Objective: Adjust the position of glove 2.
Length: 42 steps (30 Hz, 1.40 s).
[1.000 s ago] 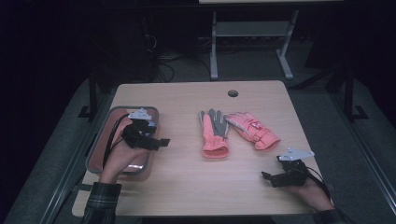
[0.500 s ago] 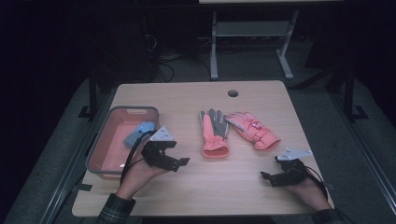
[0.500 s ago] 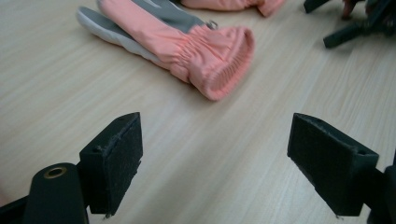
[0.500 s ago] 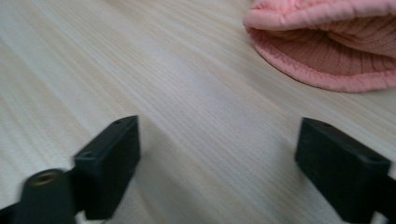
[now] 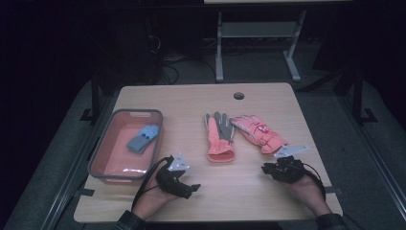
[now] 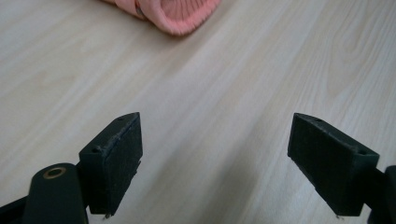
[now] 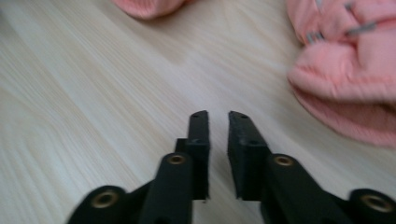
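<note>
My left gripper [image 5: 184,184] has come out of the red bin [image 5: 111,173], where it was 1 second ago, and dropped low over the bare table [image 5: 239,191] in front of it, jaws wide with nothing between them. My right gripper [image 5: 269,168] has just been closing on nothing, leaving a narrow slit between its jaws, beside the right pink glove [image 5: 258,134].

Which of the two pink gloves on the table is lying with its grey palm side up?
The left pink glove, nearer the red tray, shows grey fingers. The right pink glove shows pink padding all over.
</note>
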Motion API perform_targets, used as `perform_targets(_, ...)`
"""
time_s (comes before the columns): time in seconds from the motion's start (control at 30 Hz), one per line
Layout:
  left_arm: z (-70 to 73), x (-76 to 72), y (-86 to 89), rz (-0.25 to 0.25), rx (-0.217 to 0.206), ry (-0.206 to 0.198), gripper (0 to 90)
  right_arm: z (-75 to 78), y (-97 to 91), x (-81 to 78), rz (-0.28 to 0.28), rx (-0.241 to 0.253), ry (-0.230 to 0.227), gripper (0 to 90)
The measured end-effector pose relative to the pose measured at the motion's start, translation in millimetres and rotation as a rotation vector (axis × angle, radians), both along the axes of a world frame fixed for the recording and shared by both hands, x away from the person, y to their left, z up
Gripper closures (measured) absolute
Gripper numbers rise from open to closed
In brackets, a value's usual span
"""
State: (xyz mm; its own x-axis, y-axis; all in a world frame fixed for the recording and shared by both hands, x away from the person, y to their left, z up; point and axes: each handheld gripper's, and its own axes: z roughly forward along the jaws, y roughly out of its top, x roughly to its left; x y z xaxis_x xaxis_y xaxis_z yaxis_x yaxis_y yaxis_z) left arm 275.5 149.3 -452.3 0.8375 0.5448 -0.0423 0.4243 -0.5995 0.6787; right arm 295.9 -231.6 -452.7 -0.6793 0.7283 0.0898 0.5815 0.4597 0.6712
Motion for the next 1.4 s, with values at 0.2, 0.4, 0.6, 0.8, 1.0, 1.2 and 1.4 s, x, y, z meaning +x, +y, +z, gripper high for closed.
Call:
perform_targets(0.2,-12.0,-4.7,2.6,-0.035,0.048,-0.015,14.4,15.1,17.9,19.0,0.021,0.031,-0.026,90.0)
perform_targets(0.4,-17.6,-5.6,9.1,-0.025,0.038,-0.026,13.4,23.0,34.7,37.1,0.055,0.041,-0.042,90.0)
perform_targets(0.6,-24.0,-7.4,16.5,-0.040,-0.022,-0.063,12.7,30.7,63.7,59.2,0.107,0.066,-0.042,90.0)
perform_targets(0.8,-23.6,-6.8,17.2,-0.046,-0.011,-0.066,12.6,32.9,85.0,74.7,0.127,0.091,-0.036,90.0)
perform_targets(1.0,-24.0,-6.1,16.8,-0.049,-0.017,-0.066,12.5,35.4,108.0,91.6,0.144,0.109,-0.018,90.0)
perform_targets(1.2,-24.2,-5.7,16.5,-0.050,-0.023,-0.063,12.5,32.0,120.9,110.2,0.134,0.111,-0.026,90.0)
perform_targets(1.4,-23.8,-5.4,16.7,-0.052,-0.017,-0.062,12.6,20.7,124.7,125.0,0.107,0.094,-0.010,90.0)
